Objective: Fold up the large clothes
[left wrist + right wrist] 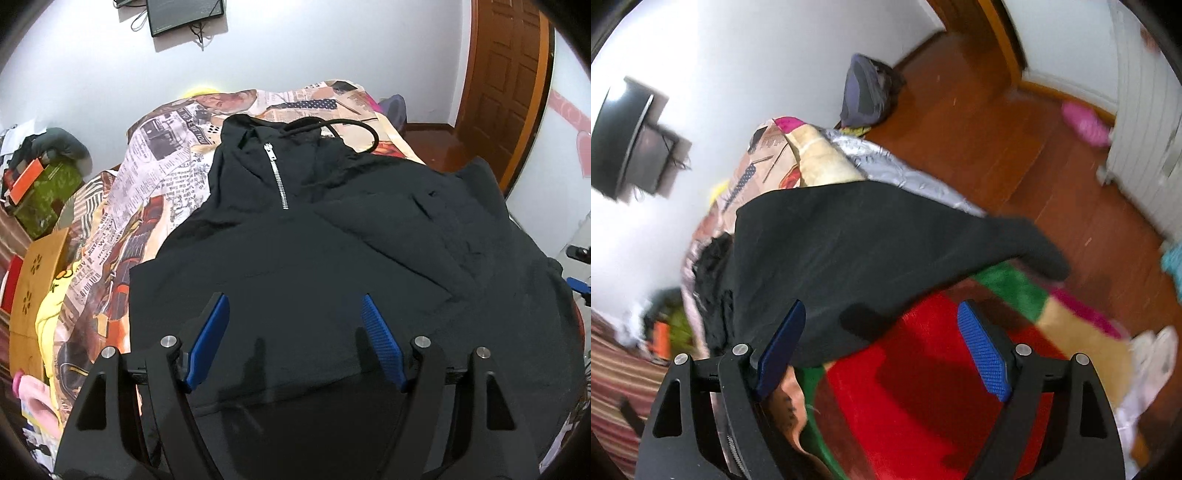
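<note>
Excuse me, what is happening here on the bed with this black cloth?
A person with a gripper in each hand is folding a black hooded jacket spread on a bed with a newspaper-print cover. The left gripper is above the jacket's lower part, jaws open, holding nothing. The right gripper is at the bed's side, jaws also open, beside a jacket sleeve that hangs over the edge.

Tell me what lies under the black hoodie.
The black hoodie lies on a newspaper-print bedsheet, which shows around its far and left edges. The part directly beneath the hoodie is covered and cannot be seen.
</note>
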